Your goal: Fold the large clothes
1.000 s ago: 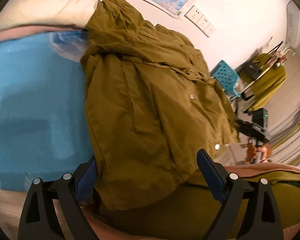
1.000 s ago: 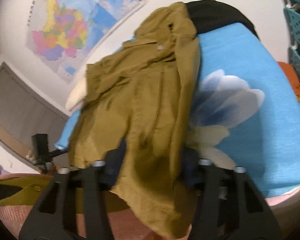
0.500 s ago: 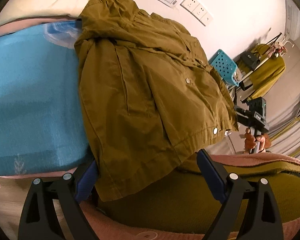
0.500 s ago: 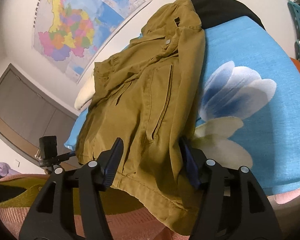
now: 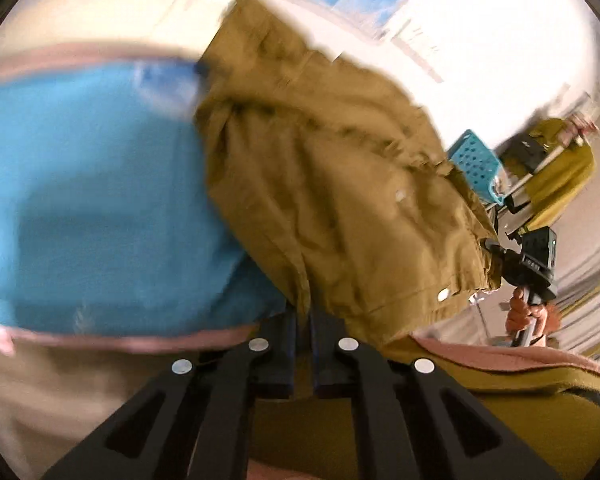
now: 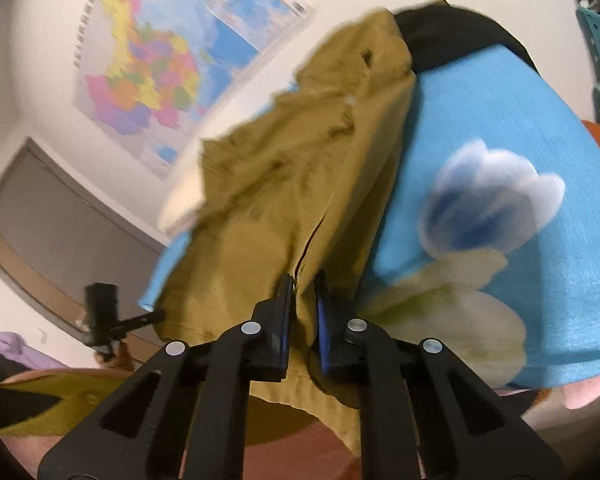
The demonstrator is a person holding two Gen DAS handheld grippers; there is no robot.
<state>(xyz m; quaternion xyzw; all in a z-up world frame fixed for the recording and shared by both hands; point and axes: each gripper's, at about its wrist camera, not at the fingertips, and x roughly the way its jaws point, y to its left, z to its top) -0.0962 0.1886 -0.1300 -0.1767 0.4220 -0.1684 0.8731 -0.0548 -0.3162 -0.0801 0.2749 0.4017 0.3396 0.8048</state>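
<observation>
An olive-green jacket (image 5: 332, 184) lies on a blue bedspread (image 5: 80, 208), folded lengthwise, with its hem hanging toward me. My left gripper (image 5: 304, 312) is shut on the jacket's near hem edge. In the right wrist view the same jacket (image 6: 284, 184) stretches away from me, and my right gripper (image 6: 302, 300) is shut on its near hem by a seam. Both views are blurred by motion.
The bedspread has a large white and blue flower print (image 6: 488, 208). A black garment (image 6: 452, 40) lies beyond the jacket's far end. A teal basket (image 5: 476, 164) and a camera on a tripod (image 5: 532, 264) stand by the bed. A map (image 6: 180, 60) hangs on the wall.
Both grippers were open around the jacket's hem and have closed on it. The jacket's near edge is now bunched and lifted between the jaws.
</observation>
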